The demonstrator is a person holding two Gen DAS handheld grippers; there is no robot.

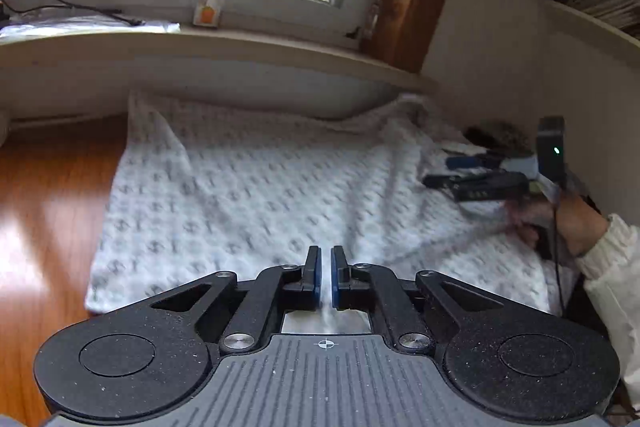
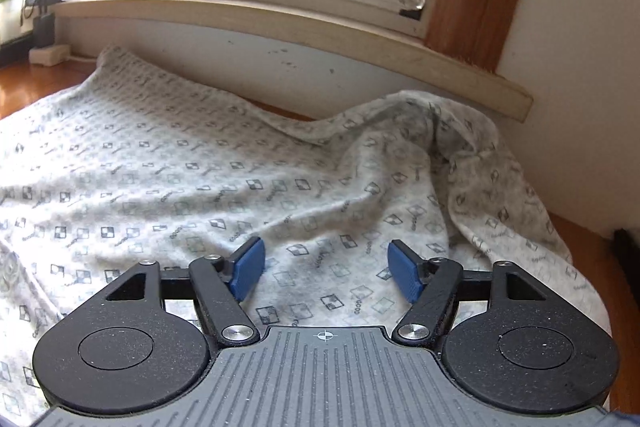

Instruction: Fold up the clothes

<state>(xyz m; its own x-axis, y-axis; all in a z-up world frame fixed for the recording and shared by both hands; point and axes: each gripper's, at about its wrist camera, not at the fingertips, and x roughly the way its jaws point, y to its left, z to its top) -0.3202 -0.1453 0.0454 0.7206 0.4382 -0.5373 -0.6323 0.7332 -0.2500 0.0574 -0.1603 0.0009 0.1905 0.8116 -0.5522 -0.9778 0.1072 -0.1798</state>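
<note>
From the left wrist view, the patterned cloth (image 1: 256, 187) lies spread on the wooden floor (image 1: 44, 195) directly below the window sill (image 1: 200, 43), with its far edge running along the wall under the sill and its right end bunched up. The left gripper (image 1: 326, 277) hovers over the near edge of the cloth with its blue pads brought almost together; a thin pale strip shows in the slit between them, but whether that is a pinched fold or only cloth lying beyond cannot be told. To the right of it, the person's hand (image 1: 568, 223) in a pale sleeve holds the right gripper (image 1: 460, 171) low over the rumpled end. From the right wrist view, the right gripper (image 2: 326, 269) stands with its jaws well apart and nothing between them, poised above the cloth short of the heaped corner (image 2: 436, 131) that rises below the right end of the sill. The step in hand looks like smoothing and laying out before the first fold. The next move probably calls for the right gripper to reach that heaped corner, close on a single layer and draw it flat away from the wall.
</note>
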